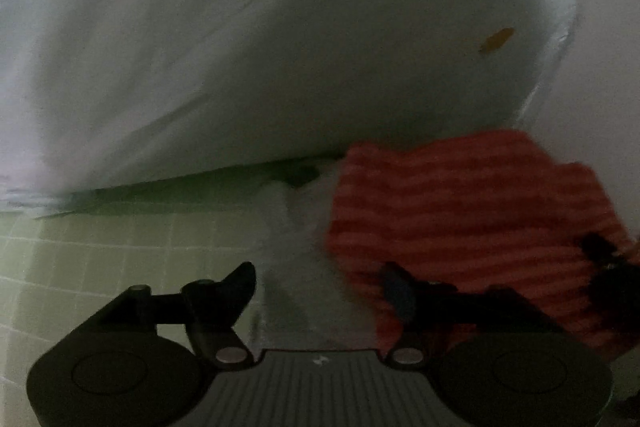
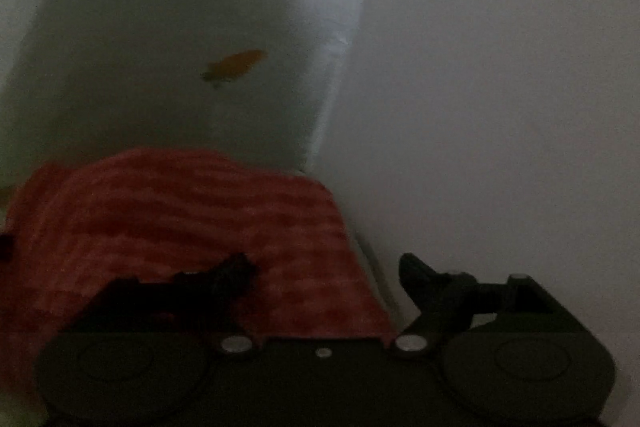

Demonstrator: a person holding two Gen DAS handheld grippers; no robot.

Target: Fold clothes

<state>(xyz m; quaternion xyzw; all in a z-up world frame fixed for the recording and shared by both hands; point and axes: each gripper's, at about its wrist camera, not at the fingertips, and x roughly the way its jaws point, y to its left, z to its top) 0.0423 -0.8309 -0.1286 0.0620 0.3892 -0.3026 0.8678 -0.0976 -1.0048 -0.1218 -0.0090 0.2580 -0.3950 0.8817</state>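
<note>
Left wrist view: we see the left gripper [image 1: 320,279] with its jaws spread apart and nothing clamped between them. Its left finger stands over the pale green gridded mat [image 1: 100,267]; its right finger overlaps the edge of the red-and-pink striped knit garment [image 1: 460,211], though blur keeps us from telling whether it touches the fabric. Between the fingers lies a whitish cloth [image 1: 296,247], crumpled and indistinct, just beside the striped garment's left edge. A large white sheet-like surface [image 1: 280,47] fills the upper field and carries a small orange mark [image 1: 497,39] toward its right side. At the far right a dark shape, probably the other gripper, sits against the garment's right edge.

Right wrist view: we see the right gripper [image 2: 328,267], likewise released, jaws wide. Its left finger lies over the striped garment [image 2: 180,219], which occupies the lower left of the field; its right finger stands clear of the fabric, before a plain white wall [image 2: 500,107]. The garment forms a low heap on the work surface, near the corner where the wall meets the white surface bearing the orange mark [image 2: 236,65]. Both views are dim and motion-blurred, so finer fabric folds cannot be resolved.
</note>
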